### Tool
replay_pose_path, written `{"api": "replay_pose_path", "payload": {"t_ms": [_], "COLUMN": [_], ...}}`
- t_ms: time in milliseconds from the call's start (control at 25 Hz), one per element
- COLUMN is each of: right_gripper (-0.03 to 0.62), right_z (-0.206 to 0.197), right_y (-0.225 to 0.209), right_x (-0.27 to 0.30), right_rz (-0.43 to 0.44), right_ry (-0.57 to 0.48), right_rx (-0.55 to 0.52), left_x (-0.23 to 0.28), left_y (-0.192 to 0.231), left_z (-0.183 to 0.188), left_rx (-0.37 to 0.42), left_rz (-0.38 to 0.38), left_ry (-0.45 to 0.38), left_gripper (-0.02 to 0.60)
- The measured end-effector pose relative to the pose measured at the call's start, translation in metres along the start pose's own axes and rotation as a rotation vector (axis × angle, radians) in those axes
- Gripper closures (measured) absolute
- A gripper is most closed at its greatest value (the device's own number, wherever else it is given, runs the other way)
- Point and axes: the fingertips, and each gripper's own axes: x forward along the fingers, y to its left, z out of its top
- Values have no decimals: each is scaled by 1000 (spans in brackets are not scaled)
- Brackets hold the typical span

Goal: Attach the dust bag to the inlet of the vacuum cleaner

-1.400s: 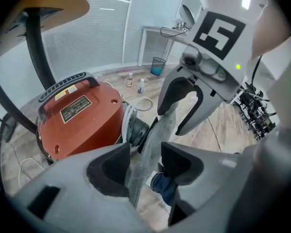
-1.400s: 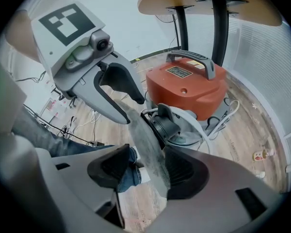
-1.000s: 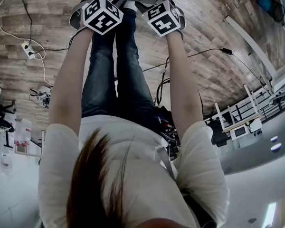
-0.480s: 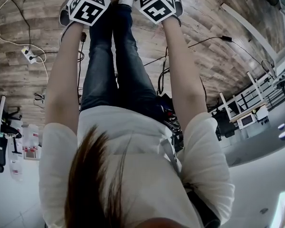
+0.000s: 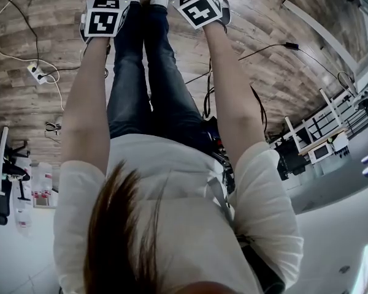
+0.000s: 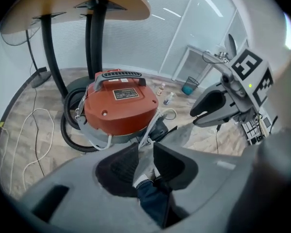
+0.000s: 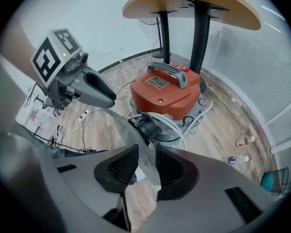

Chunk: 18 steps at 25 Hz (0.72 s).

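A red vacuum cleaner (image 6: 120, 106) with a black handle stands on the wood floor, its black round inlet (image 7: 148, 126) facing me. The grey dust bag (image 7: 131, 140) hangs stretched between my two grippers, just short of the inlet. My left gripper (image 6: 144, 160) is closing, with the bag's edge pinched between its pads. The jaws of my right gripper (image 7: 146, 165) are closing too, on the bag's other edge. In the head view both marker cubes, left (image 5: 105, 17) and right (image 5: 199, 6), sit at the top, at arm's length above the person's legs.
A black hose (image 6: 70, 130) coils at the vacuum's left, and a white cord (image 7: 177, 130) loops round its base. Behind it stands a round table (image 6: 94, 28) on black legs. Cables and a power strip (image 5: 37, 69) lie on the floor, and small bottles (image 7: 242, 142) at the wall.
Both marker cubes have shifted toward the top edge of the head view. The left cube has rolled and now shows a different face.
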Motion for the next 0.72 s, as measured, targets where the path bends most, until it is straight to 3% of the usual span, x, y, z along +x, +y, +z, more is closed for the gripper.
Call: {"api": "replay_pose_path", "payload": {"t_ms": [160, 360, 720], "right_gripper": [507, 569, 591], "right_z": [1, 5, 24], "right_y": [-5, -10, -19], "right_x": [-3, -6, -33], "right_rz": [-14, -28, -42], "right_ry": [-44, -79, -120], "right_rx": [105, 192, 215], "left_x": [-4, -7, -26], "left_y": [1, 0, -16], "left_z": [0, 12, 43], "left_rx": [-37, -24, 19], "left_rz": [30, 39, 37], "left_ry": [-20, -47, -94], "left_gripper": [488, 523, 563]}}
